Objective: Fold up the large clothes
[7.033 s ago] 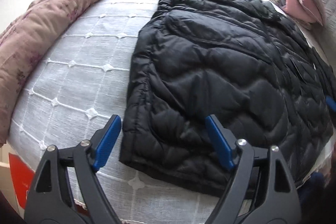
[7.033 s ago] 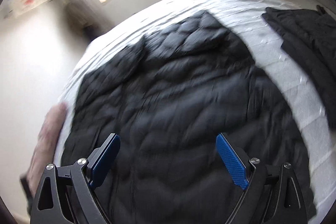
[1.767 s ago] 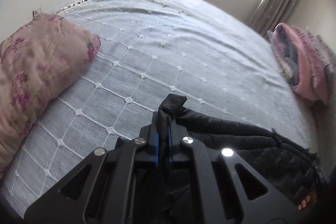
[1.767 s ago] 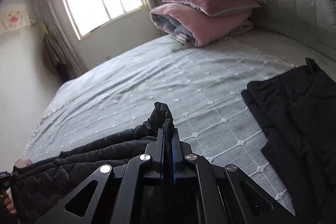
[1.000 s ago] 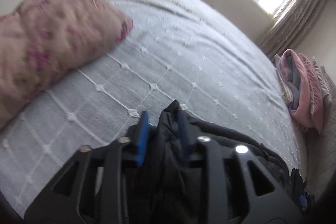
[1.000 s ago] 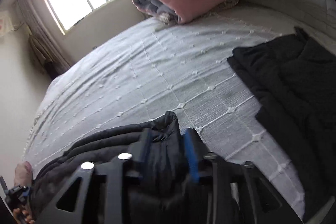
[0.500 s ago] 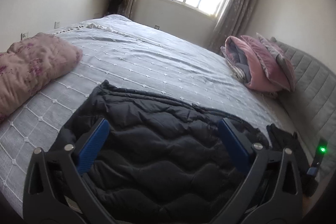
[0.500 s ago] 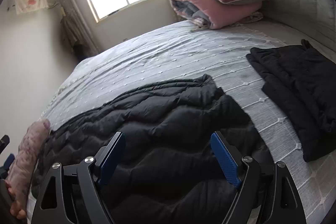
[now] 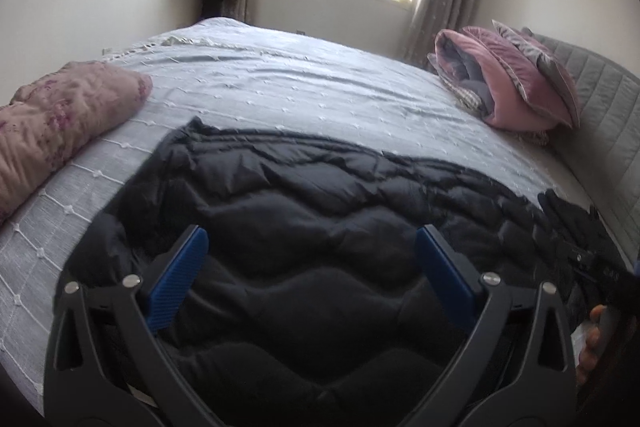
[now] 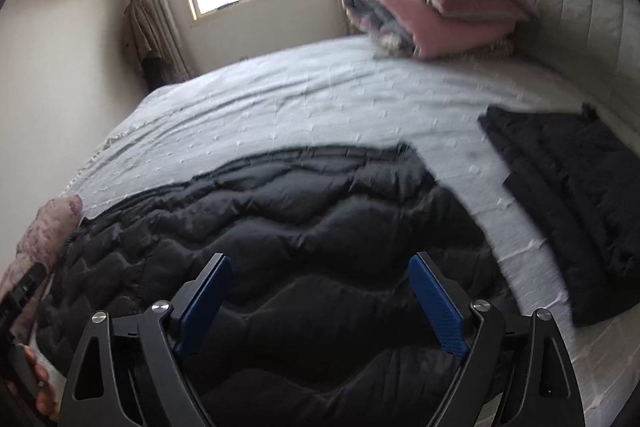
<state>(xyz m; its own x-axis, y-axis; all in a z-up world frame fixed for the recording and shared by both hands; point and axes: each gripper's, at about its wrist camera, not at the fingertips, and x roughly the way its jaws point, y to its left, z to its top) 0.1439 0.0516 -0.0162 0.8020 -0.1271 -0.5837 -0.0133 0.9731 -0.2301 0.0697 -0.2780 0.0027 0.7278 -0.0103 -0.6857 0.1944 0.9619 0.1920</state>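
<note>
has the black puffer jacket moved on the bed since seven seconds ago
Yes. The black puffer jacket now lies folded shorter, its far edge nearer the camera, away from the pink bedding pile.

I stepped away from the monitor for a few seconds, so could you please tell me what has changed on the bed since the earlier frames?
The black puffer jacket, spread flat at first, has been folded over. Both grippers pinched its edge, then let go: the left gripper is open, the right gripper is opening, nothing between the jaws. The floral quilt, pink bedding stack and folded black garment stayed put.
</note>
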